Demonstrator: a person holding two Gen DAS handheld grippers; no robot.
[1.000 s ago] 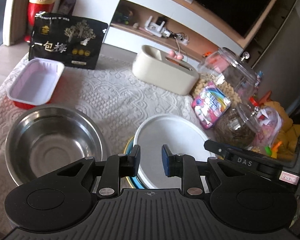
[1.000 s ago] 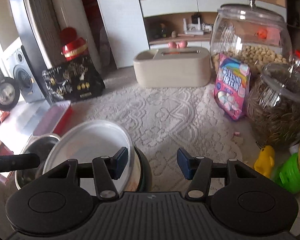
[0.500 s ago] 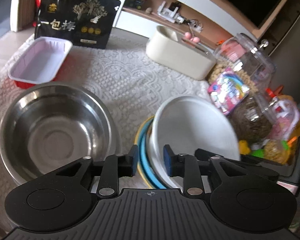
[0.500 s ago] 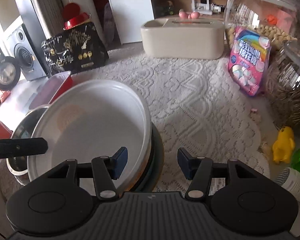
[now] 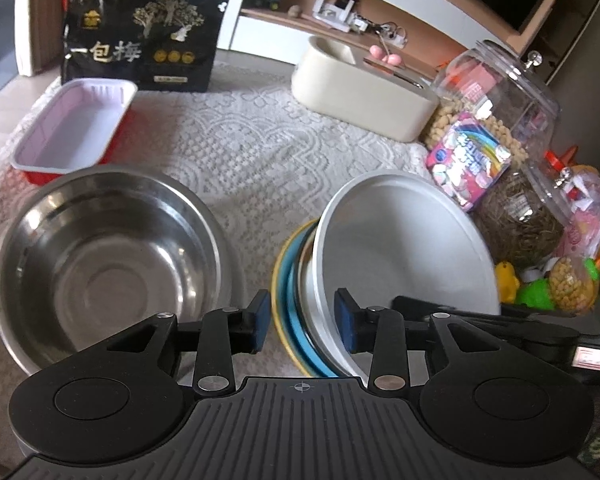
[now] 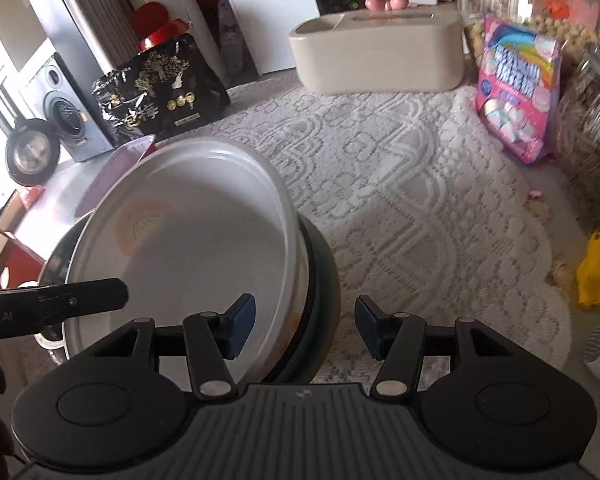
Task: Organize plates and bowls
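White bowl [image 5: 404,248] tilted, seated on blue plate [image 5: 296,320] with yellow rim, near edges of both between left gripper [image 5: 302,318] fingers. Left jaws opening, pads clear of the rims, nothing clamped. Right gripper [image 6: 304,328] fingers apart, straddling far side of same stack: white bowl rim and dark plate edge in the gap, pad contact cannot tell. Steel bowl [image 5: 100,264] just left of left fingers, upright. Red tray [image 5: 72,132] with white liner beyond it, black snack bag [image 5: 140,40] behind. Cream box [image 5: 360,92] ahead, pink candy bag [image 5: 468,160] and jars [image 5: 496,92] to the right. All on lace tablecloth [image 5: 240,148].
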